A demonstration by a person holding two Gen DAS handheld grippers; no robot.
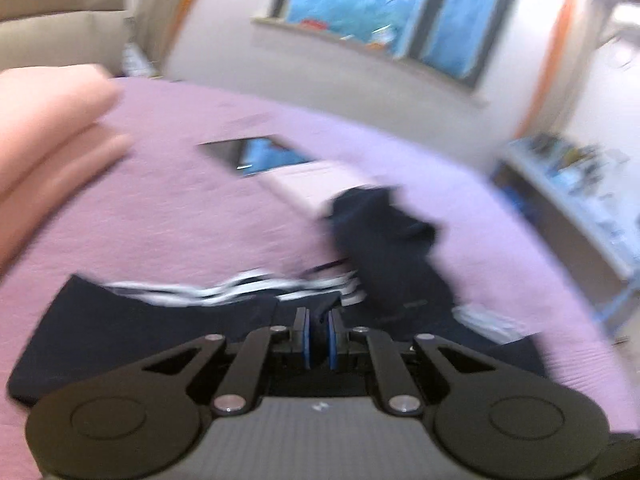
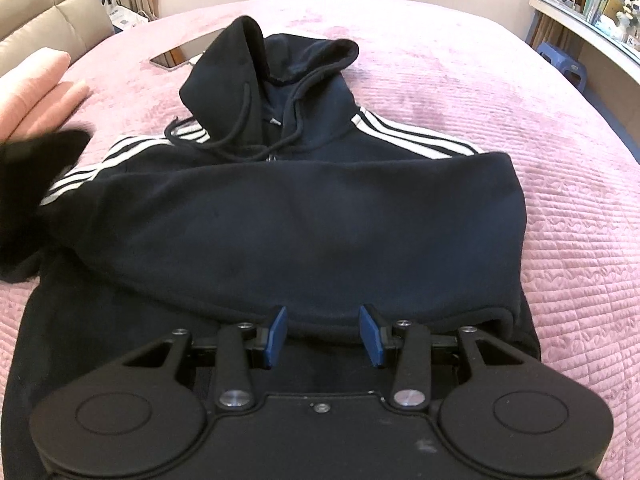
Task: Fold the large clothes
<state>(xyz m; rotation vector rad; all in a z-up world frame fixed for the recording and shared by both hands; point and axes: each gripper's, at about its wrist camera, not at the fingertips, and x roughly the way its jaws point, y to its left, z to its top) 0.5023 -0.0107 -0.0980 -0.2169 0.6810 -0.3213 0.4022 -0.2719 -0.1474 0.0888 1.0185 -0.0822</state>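
A black hoodie [image 2: 304,216] with white sleeve stripes lies on the pink bedspread [image 2: 500,128], its hood [image 2: 276,68] at the far end and its lower part folded up over the chest. My right gripper [image 2: 324,332] stands open just above the folded edge, its blue pads [image 2: 276,336] well apart and pressing on nothing. In the blurred left wrist view, my left gripper [image 1: 319,332] has its pads nearly together with a dark fold of the hoodie [image 1: 120,328] between them. A blurred black mass [image 2: 36,168] at the left edge of the right wrist view hides that sleeve.
A dark tablet [image 2: 180,54] lies on the bed beyond the hood. A folded pink blanket [image 2: 32,88] sits at the left, with a beige headboard [image 2: 40,20] behind. A shelf [image 2: 592,12] and a blue stool [image 2: 560,64] stand off the bed's right side.
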